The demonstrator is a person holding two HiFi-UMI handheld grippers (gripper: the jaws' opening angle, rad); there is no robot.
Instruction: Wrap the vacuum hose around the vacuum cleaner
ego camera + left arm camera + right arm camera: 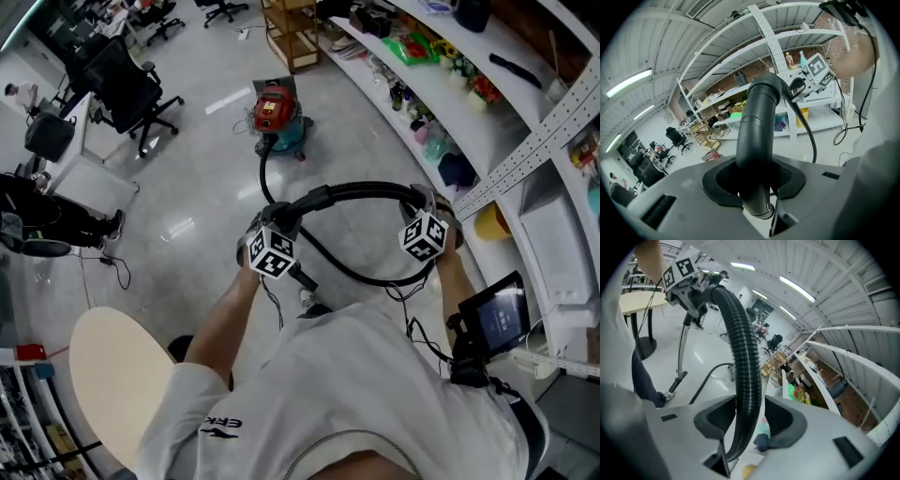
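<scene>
Left gripper (269, 234) and right gripper (427, 221) clamped the black ribbed vacuum hose (361, 190), still unwrapped; the next move likely required looping it round the red-and-teal vacuum cleaner (278, 117).

One vacuum cleaner (275, 114), one hose (366, 190), two grippers, left gripper (281, 214) and right gripper (424, 202), one tablet (497, 319), perhaps four office chairs (131, 89) at upper left.

Glossy pale-grey floor (206, 178), streaked with glare from above. Long white shelving (497, 117) curving down the right side, crammed with colourful odds and ends, a yellow bin (492, 223) tucked on a lower level. Brick wall (828, 26) behind those shelves. Wooden rack (291, 33) at the far end. Black office chair (127, 84) pulled up beside a white desk (89, 173) at upper left. Round beige table (112, 375) close by at lower left. Overhead, ribbed white ceiling (661, 42) with bright strip lights (628, 82).
</scene>
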